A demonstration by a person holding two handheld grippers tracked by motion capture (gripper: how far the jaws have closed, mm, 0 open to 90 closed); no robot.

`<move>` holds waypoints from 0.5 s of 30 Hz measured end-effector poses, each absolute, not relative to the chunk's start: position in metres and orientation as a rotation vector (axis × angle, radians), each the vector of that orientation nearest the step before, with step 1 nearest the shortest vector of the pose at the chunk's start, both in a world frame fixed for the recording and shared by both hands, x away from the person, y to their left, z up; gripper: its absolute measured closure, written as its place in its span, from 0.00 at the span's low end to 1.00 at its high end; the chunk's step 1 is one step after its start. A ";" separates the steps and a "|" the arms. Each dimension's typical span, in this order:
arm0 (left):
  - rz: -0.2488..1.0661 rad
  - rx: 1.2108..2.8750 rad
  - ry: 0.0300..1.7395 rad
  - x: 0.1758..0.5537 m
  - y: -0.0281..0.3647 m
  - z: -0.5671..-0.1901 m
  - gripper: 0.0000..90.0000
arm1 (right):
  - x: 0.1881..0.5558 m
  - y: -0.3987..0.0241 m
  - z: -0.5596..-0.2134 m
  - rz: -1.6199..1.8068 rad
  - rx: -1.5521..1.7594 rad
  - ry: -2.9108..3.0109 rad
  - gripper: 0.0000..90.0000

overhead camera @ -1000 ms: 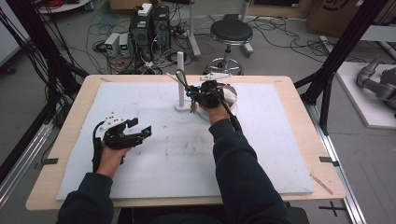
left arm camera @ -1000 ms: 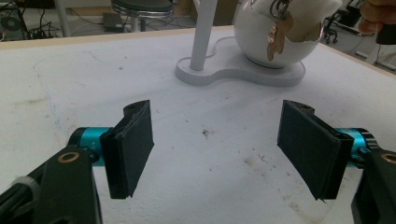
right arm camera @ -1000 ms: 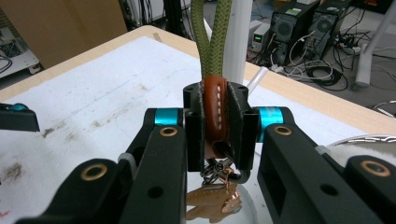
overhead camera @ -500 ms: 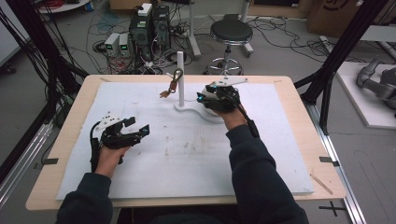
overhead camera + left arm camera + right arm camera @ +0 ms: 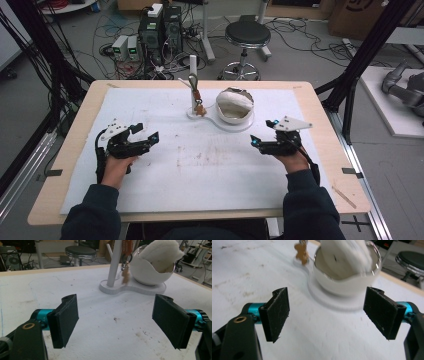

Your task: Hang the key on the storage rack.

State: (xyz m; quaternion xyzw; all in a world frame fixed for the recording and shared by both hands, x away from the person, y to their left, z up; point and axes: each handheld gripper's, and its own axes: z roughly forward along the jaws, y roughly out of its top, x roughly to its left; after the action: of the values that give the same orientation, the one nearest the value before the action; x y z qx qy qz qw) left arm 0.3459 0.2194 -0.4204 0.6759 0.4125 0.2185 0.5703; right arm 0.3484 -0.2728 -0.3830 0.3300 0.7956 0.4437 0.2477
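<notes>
At the near edge of the table (image 5: 320, 100), two dark sleeves are seen coming in from below. The left claw (image 5: 146, 132) is held over the white mat (image 5: 200, 170) on the left side, its jaws spread wide with nothing between them. The right claw (image 5: 260, 135) is held over the mat on the right, its jaws likewise spread and empty. The two are kept well apart, and stained bare mat lies between them.

Farther back, near the middle of the far side, a white stand (image 5: 220, 119) is set on the mat. A slim white post (image 5: 193, 75) rises from its left end, and a small brown keychain figure (image 5: 199, 106) is hung beside the post from a metal loop. On the right end of the stand a white egg-shaped bowl (image 5: 234, 106) is seated, with a white fluffy pad (image 5: 161, 252) lying in its opening. In the left gripper view the post and bowl are seen ahead and slightly right of the open jaws, nothing standing in the way. In the right gripper view the bowl (image 5: 347, 272) is seen straight ahead between the jaws, blurred, with the brown figure (image 5: 302, 252) to its left.

Beyond the table a round black stool (image 5: 247, 35), computer boxes (image 5: 160, 25) and tangled cables (image 5: 65, 75) are seen on the floor, and black frame struts (image 5: 370, 50) stand at both sides.
</notes>
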 end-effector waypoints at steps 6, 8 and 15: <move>0.520 1.595 0.956 0.347 0.216 -0.419 0.23 | 0.336 -0.304 -0.398 1.208 1.011 2.146 0.24; 0.519 1.599 0.958 0.347 0.215 -0.419 0.23 | 0.333 -0.317 -0.402 1.184 1.071 2.131 0.24; 0.510 1.607 0.950 0.346 0.215 -0.419 0.23 | 0.331 -0.328 -0.404 1.149 1.103 2.111 0.24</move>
State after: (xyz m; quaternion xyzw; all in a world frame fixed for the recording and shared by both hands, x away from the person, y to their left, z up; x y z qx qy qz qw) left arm 0.3460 0.2149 -0.4186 0.6839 0.4044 0.2169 0.5672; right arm 0.3306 -0.3280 -0.4040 0.4041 0.7737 0.4212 0.2462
